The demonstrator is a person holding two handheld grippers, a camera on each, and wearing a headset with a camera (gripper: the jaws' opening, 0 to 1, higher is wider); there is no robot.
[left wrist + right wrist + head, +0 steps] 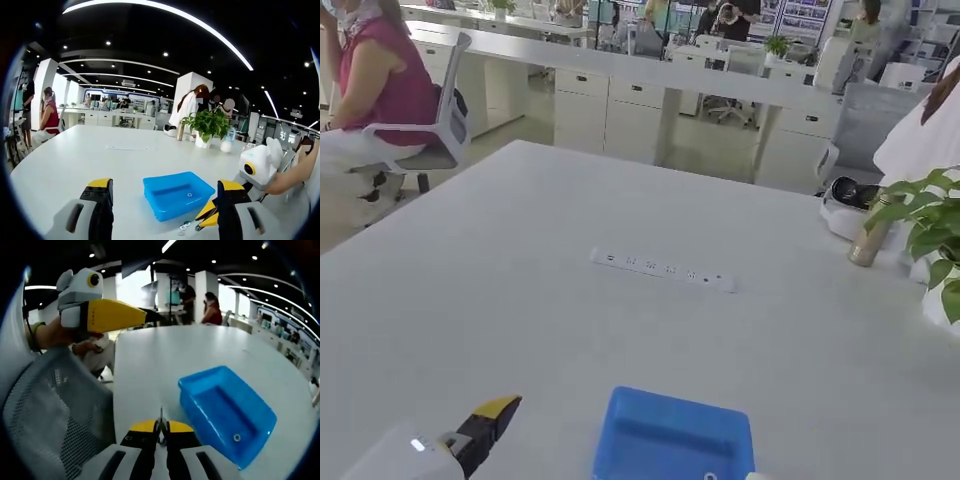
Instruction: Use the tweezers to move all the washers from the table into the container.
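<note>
1. Jaws of the left gripper (165,184) stand spread wide, yellow-tipped, with nothing between them, over the white table (75,165).
2. Right gripper (161,426) has its jaws pressed together on the thin metal tweezers (161,416), whose tips poke out between the yellow pads.
3. Blue rectangular plastic container (165,207) sits on the table just ahead of both grippers, and one small metal washer (189,194) lies on its floor.
4. Loose small metal washers (183,228), a few of them, lie on the table just beside the container's near wall, close to the right gripper's tips as the left gripper view shows it.
5. Head view: a long white power strip (663,270) lies beyond the container, well apart from it, and a leafy green plant (930,225) stands at the table's right edge.
</note>
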